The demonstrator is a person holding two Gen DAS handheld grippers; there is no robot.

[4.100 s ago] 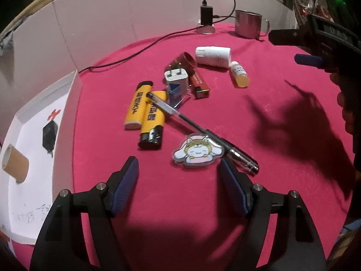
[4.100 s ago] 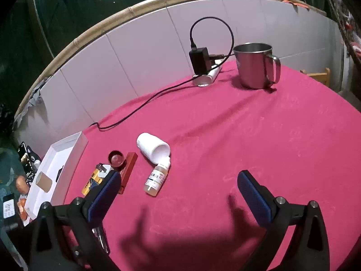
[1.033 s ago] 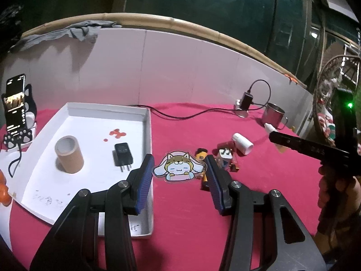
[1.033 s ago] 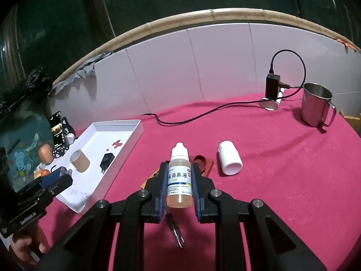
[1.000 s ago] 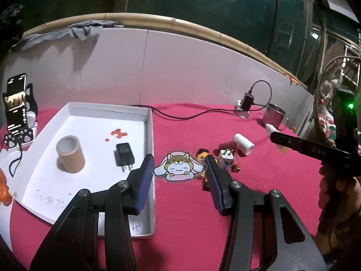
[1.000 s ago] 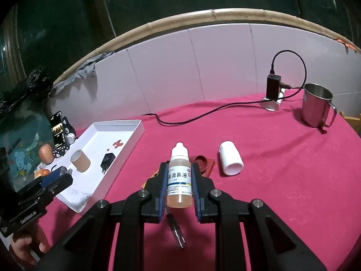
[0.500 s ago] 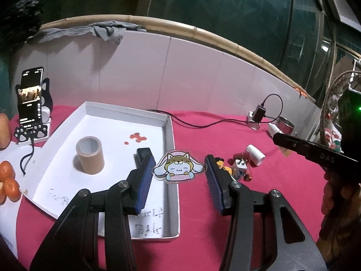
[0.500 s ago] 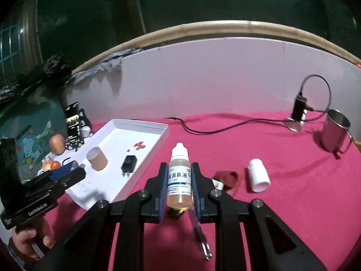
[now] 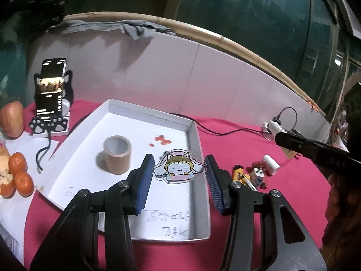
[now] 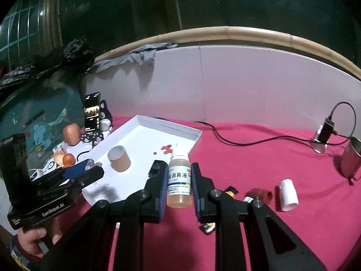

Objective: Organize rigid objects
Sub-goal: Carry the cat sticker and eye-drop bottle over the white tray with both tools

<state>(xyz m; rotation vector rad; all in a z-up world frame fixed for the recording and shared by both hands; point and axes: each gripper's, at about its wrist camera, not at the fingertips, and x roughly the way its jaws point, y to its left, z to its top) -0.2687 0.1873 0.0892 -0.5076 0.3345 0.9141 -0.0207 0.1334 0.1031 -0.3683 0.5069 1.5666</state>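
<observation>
My left gripper (image 9: 179, 178) is shut on a flat cartoon charm (image 9: 178, 169) and holds it above the right part of the white tray (image 9: 196, 133). A cardboard tube (image 9: 117, 158) stands in the tray. My right gripper (image 10: 179, 181) is shut on a small dropper bottle (image 10: 179, 180) of amber liquid, upright, near the tray's right wall (image 10: 196, 140). A black charger (image 10: 155, 168) lies in the tray, partly hidden behind my right gripper's left finger. Lighters (image 9: 239, 174), a white plug and a white bottle (image 10: 287, 195) lie on the red cloth.
A phone on a stand (image 9: 50, 99), an apple (image 9: 12, 122) and tangerines (image 9: 19, 176) sit left of the tray. A steel mug (image 10: 350, 160) and a plugged charger with cable (image 10: 325, 133) are at the far right. A white wall panel runs behind the table.
Both grippers have moved left toward the tray with their objects. The charm is now over the tray's inside. The dropper bottle is closer to the tray's right wall.
</observation>
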